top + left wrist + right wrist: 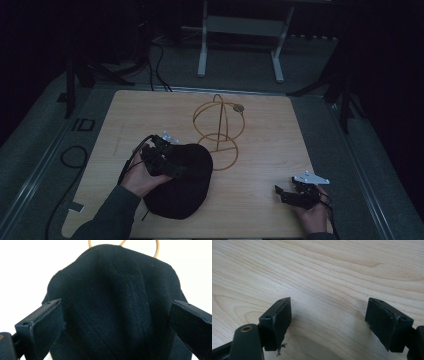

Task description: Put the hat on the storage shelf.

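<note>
Hat, black felt-like fabric, lies near table front-left w/ its far edge just beside the wire stand; judged soft, light, non-slippery, prone to crease or sag if pinched at one pt, so best hold is prob. a fold of the crown or the rim edge, not the flat middle. L gripper sits over hat top w/ jaws spread wide, fabric between but pads not pressing; R gripper rests apart at front-right, jaws also wide, nothing in them, bare wood under it.
</note>
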Tool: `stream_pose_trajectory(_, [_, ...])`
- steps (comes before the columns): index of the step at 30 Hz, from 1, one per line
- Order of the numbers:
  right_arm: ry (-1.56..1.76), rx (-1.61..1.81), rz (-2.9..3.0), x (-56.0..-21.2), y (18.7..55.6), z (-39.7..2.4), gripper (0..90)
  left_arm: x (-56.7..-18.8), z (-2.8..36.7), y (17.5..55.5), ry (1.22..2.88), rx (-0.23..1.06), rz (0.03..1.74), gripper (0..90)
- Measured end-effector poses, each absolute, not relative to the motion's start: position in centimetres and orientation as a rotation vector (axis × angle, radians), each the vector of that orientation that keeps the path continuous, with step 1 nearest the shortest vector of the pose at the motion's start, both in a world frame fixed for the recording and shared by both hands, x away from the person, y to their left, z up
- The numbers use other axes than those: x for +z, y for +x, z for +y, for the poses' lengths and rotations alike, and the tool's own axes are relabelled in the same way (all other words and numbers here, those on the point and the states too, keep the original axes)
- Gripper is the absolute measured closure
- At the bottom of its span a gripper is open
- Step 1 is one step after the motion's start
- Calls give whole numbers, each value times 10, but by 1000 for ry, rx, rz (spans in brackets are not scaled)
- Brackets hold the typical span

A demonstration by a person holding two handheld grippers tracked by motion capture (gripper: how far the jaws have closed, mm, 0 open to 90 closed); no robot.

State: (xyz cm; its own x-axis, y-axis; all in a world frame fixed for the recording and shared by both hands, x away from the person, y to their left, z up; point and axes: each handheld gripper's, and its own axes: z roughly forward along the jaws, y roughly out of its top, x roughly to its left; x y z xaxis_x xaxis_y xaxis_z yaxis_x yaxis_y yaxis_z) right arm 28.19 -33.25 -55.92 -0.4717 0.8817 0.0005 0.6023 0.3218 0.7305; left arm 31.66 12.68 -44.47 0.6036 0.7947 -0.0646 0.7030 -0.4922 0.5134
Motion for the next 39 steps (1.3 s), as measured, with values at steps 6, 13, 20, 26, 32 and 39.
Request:
stream_pose_trajectory(6, [1314, 953, 2195, -559, 282, -332, 207, -453, 124, 316, 2349, 197, 1196, 0])
stream_pose_trajectory(13, [1315, 952, 2195, -559, 282, -332, 207, -462, 122, 318, 2365, 171, 1245, 0])
stream_pose_trajectory(20, [1316, 953, 2195, -559, 282, -332, 207, -468, 116, 320, 2404, 160, 1294, 198])
stream_pose_trajectory(26, [1316, 953, 2195, -559, 282, -332, 206, -466, 115, 322, 2450, 113, 1283, 555])
stream_pose_trajectory(32, [1316, 953, 2195, -559, 282, -332, 206, -462, 115, 325, 2476, 86, 1273, 805])
stream_pose_trajectory(39, [1315, 953, 2196, -559, 282, -332, 205, -451, 118, 328, 2540, 52, 1235, 838])
